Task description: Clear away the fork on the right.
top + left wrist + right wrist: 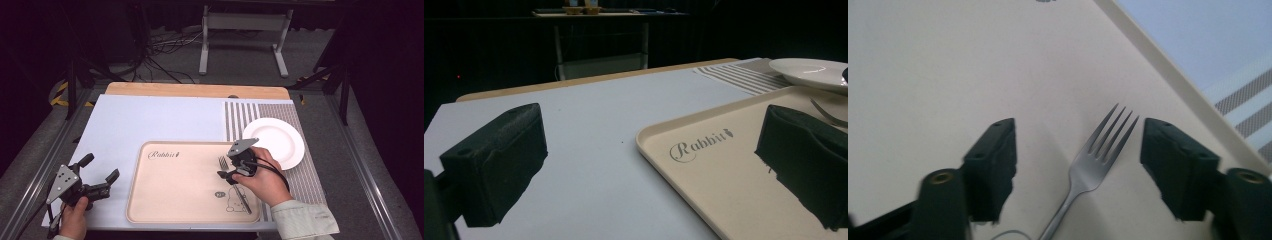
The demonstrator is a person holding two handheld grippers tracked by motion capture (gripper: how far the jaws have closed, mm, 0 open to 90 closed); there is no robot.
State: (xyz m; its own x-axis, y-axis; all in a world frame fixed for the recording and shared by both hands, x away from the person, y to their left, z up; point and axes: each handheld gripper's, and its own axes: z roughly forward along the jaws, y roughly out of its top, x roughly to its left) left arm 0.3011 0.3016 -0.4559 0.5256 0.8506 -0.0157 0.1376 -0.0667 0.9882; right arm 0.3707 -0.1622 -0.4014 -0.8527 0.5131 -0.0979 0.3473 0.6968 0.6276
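Steel fork (1098,157) on tray (923,75), apparently untouched, between open right tool (1078,167) jaws.

We hold two black two-jaw grippers, the left gripper (100,172) and the right gripper (231,169), each topped by a grey three-cornered plate with small dark holes. Our jaws are chunky, matte black blocks, and in the right gripper view a brass-coloured ringed hole sits at each jaw's base. A black cable (274,167) loops from the right gripper over our hand. Our right forearm wears a pale, buttoned-cuff sleeve (304,220).
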